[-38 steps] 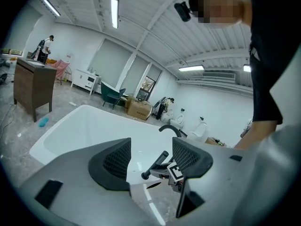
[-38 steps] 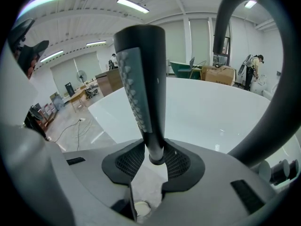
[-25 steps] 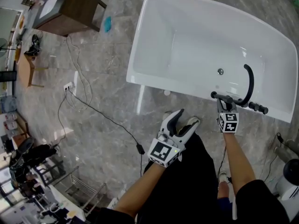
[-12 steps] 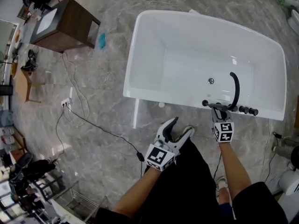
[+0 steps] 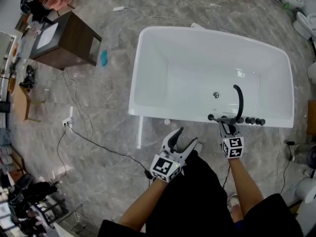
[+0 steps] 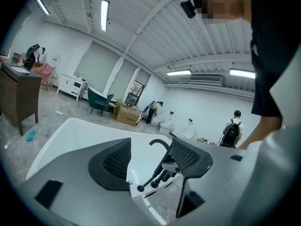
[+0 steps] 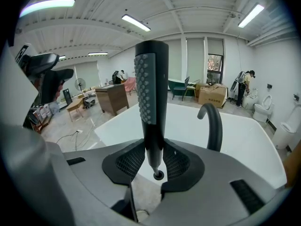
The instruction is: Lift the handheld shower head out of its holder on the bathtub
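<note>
Nubbed black shower head (image 7: 150, 93), higher now

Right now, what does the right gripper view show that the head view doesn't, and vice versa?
Only the right gripper view: the right gripper clamped on the black shower head, nozzle bumps visible. Only the head view: the left gripper, open and empty, and the black knobs beside the spout. Both: the white bathtub and that curved spout.
</note>
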Demonstrator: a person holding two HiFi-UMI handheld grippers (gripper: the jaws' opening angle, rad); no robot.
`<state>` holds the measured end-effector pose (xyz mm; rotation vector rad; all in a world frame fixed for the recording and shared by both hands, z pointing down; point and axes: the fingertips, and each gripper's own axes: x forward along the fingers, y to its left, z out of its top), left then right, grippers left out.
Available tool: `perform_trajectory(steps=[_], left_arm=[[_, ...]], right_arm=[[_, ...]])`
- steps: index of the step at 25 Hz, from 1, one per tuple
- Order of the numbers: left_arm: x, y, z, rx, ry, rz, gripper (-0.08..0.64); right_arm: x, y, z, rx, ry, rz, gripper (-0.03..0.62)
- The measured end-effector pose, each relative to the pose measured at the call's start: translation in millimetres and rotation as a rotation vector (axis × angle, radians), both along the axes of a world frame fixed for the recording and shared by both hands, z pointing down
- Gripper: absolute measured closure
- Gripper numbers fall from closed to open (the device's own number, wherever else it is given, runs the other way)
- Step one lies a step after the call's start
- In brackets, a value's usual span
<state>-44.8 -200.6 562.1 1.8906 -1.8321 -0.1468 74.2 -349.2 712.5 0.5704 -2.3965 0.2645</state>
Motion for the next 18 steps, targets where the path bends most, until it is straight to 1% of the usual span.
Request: perform_trajectory(steps=[4, 7, 10, 12, 18], left_arm=[[-5, 6, -8, 0.003, -0.014, 0.004, 0.308], [-7, 11, -11, 0.026, -0.015, 0.013, 0.308], [-9, 15, -17, 0.031, -0.025, 0.017, 0.308], [-11, 16, -21, 0.024, -0.028, 0.014, 0.308], [-11, 22, -27, 0.058, -0.031, 0.031, 0.308]], right_arm=[[5, 4, -20, 0.012, -0.022, 0.024, 0.483], [5, 6, -36, 0.016, -0.044, 0.046, 0.483], [4, 7, -55, 0.028, -0.062, 0.062, 0.483], [5, 7, -69, 0.039, -0.074, 0.072, 0.483], [2, 15, -110, 0.085, -0.107, 0.082, 0.483]])
